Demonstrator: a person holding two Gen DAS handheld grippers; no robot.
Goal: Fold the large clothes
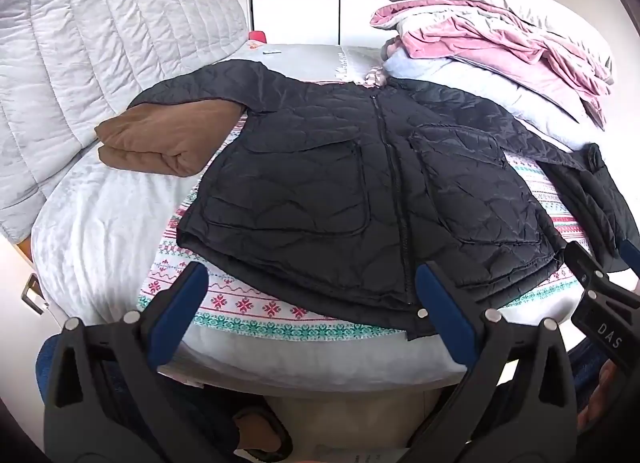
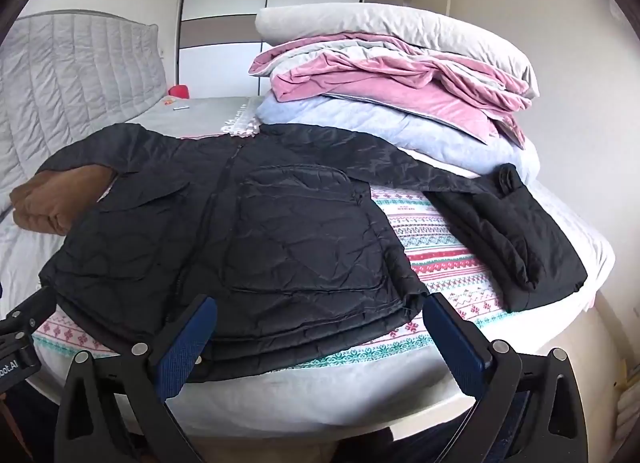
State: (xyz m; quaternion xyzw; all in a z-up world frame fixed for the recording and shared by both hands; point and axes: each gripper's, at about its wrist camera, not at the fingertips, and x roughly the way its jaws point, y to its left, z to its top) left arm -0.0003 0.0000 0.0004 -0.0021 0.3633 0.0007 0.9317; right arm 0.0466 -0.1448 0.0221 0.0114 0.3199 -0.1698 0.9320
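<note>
A black quilted jacket (image 1: 360, 191) lies front up and spread on a patterned cloth (image 1: 248, 303) on the bed, zip shut, both sleeves out to the sides. It also shows in the right wrist view (image 2: 248, 231). My left gripper (image 1: 312, 275) is open and empty, just above the jacket's hem at the near bed edge. My right gripper (image 2: 320, 311) is open and empty over the hem's right part. The right gripper's body shows in the left wrist view (image 1: 600, 303).
A folded brown garment (image 1: 160, 139) lies under the jacket's left sleeve. A folded black garment (image 2: 516, 231) lies at the right. Stacked pink and grey bedding (image 2: 400, 83) stands behind. A grey quilted headboard (image 1: 100, 43) is at the left.
</note>
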